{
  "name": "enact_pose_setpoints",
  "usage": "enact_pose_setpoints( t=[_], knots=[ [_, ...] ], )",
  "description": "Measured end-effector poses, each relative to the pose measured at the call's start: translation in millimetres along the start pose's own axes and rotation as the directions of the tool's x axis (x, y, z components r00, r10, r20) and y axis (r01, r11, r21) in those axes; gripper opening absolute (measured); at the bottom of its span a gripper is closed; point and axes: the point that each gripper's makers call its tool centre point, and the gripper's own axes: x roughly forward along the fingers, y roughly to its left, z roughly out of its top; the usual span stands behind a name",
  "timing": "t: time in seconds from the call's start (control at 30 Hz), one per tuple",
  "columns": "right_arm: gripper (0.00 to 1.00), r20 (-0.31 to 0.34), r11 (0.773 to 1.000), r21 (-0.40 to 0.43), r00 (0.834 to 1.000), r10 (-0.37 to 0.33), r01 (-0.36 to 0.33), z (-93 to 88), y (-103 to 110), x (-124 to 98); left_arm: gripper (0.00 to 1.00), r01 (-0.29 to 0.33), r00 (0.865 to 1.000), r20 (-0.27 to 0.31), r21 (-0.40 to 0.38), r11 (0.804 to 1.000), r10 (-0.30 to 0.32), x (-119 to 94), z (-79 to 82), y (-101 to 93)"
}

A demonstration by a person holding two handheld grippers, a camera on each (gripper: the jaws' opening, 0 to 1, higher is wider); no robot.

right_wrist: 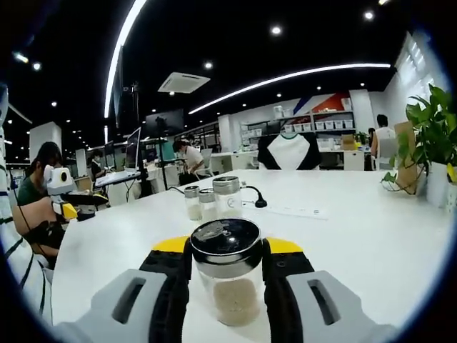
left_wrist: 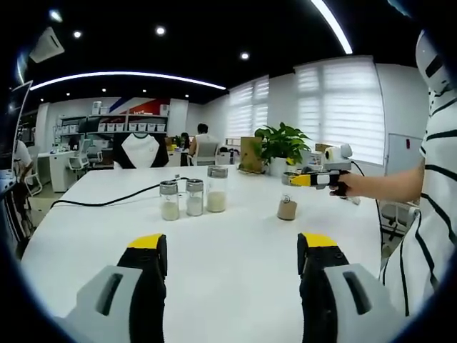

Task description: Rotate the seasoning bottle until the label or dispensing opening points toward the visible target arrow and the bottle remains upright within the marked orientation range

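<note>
A glass seasoning bottle with a black lid and brownish powder stands upright between my right gripper's yellow-tipped jaws, which press on its lid from both sides. In the left gripper view the same bottle stands on the white table at the right, with the right gripper closed around its top, held by a hand. My left gripper hovers over the table's near side, open, with nothing between its jaws. In the right gripper view the left gripper sits far left, well away from the bottle.
Three more shakers stand in a row mid-table, seen beyond the held bottle as shakers. A black cable runs left. A potted plant stands at the far edge. A white power strip lies right. A striped sleeve is at the right.
</note>
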Motion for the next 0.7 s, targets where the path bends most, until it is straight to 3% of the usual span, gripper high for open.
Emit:
enact_pose_setpoints(
  t=[0.37, 0.7],
  knots=[
    [0.38, 0.02, 0.99, 0.02, 0.99, 0.139, -0.14, -2.3, 5.7, -0.2, 0.77, 0.003, 1.0, -0.007, 0.008, 1.0, -0.003, 1.2, 0.4, -0.6],
    [0.38, 0.006, 0.985, 0.0, 0.985, 0.173, -0.173, -3.4, 6.6, -0.4, 0.78, 0.002, 1.0, -0.004, 0.013, 1.0, -0.002, 1.8, 2.5, -1.4]
  ],
)
